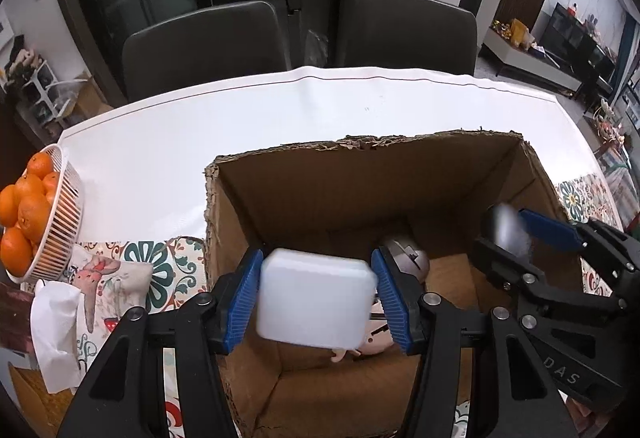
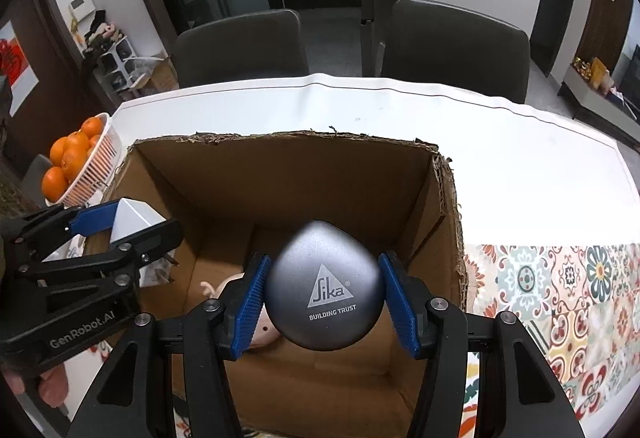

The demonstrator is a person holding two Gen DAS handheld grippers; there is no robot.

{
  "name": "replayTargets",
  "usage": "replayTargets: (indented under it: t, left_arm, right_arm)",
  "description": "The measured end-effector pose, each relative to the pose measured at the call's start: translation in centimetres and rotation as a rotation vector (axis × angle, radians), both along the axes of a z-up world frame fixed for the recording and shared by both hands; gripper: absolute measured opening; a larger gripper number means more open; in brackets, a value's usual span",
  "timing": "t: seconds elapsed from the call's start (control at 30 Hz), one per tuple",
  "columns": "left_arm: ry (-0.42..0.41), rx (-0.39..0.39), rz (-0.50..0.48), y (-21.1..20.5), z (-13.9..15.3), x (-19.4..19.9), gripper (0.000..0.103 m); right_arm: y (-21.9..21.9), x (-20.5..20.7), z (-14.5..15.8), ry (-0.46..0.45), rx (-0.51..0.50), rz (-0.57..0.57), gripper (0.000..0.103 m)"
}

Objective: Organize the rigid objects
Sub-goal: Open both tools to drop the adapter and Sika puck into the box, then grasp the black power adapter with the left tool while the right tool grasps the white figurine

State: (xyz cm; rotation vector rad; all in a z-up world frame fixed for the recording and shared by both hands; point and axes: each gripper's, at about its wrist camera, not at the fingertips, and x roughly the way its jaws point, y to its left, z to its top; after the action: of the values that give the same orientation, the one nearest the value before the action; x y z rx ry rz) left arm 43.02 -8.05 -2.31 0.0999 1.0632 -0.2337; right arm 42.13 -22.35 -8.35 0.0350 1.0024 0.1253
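Observation:
An open cardboard box (image 1: 360, 174) (image 2: 280, 174) stands on the table in front of me. My left gripper (image 1: 318, 270) (image 2: 140, 218) is shut on a white square box (image 1: 316, 302) (image 2: 132, 216), held over the carton's left half. My right gripper (image 2: 324, 266) (image 1: 506, 230) is shut on a dark grey rounded case (image 2: 324, 286) printed "Sika", held over the carton's middle; in the left wrist view that case (image 1: 508, 226) is only a blur. On the carton floor lie a pink toy (image 2: 264, 330) (image 1: 376, 346) and a grey metallic object (image 1: 408, 258), both partly hidden.
A white basket (image 1: 60, 230) (image 2: 100, 162) of oranges (image 1: 28, 206) sits at the table's left edge, with a crumpled tissue (image 1: 56, 330) below it. A patterned cloth (image 2: 560, 298) covers the near table. Two dark chairs (image 1: 204, 42) (image 1: 408, 30) stand behind the white tabletop (image 1: 280, 110).

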Motion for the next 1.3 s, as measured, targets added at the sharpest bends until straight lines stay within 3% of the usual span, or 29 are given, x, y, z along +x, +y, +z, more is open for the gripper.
replayTargets:
  t: [0.1, 0.8, 1.3]
  left_arm:
    - [-0.011, -0.001, -0.008, -0.2, 0.4, -0.4, 0.061]
    - [-0.173, -0.033, 0.05, 2.8, 5.0, -7.8, 0.065]
    - [-0.184, -0.047, 0.077, 5.0, 4.9, -12.8, 0.067]
  right_arm:
    - [0.0, -0.4, 0.3, -0.011, -0.005, 0.007, 0.061]
    - [1.0, -6.5, 5.0, -0.199, -0.018, -0.025, 0.061]
    - [2.6, -11.0, 5.6, -0.244, -0.001, -0.005, 0.061]
